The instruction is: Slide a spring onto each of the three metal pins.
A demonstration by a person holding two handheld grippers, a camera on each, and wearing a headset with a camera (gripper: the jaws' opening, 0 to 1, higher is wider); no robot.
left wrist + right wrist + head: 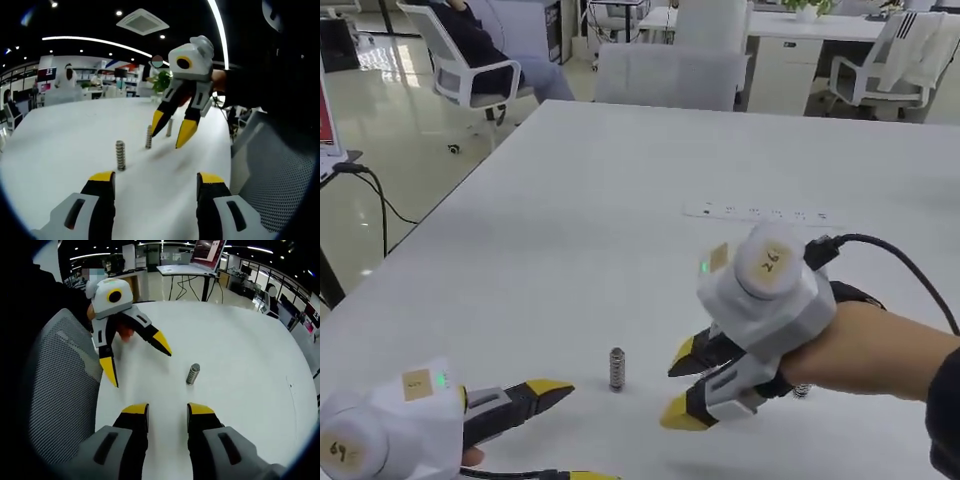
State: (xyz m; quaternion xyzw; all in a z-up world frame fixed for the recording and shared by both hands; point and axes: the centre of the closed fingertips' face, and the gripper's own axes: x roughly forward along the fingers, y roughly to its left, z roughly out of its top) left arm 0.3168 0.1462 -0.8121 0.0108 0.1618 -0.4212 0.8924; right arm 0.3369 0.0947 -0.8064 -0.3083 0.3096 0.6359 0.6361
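Note:
A short coiled spring [617, 369] stands upright on the white table [620, 230], between both grippers. My left gripper [570, 432] is at the bottom left, open and empty, its yellow tips pointing at the spring. My right gripper [680, 385] hovers just right of the spring, open with nothing in it. In the left gripper view the nearest spring [120, 155] stands ahead of the left gripper [157, 177]. A second upright spring [149, 136] and a thin pin-like piece [169, 127] stand under the right gripper [171, 131]. The right gripper view shows the spring [193, 374] beyond the right gripper [168, 410], with the left gripper [137, 360] facing it.
A white power strip [760, 213] lies further back on the table. A black cable [890, 262] runs from my right gripper. Office chairs [665, 75] and a seated person [485, 40] are beyond the far edge. A grey mesh chair back [60, 385] stands at the table's near side.

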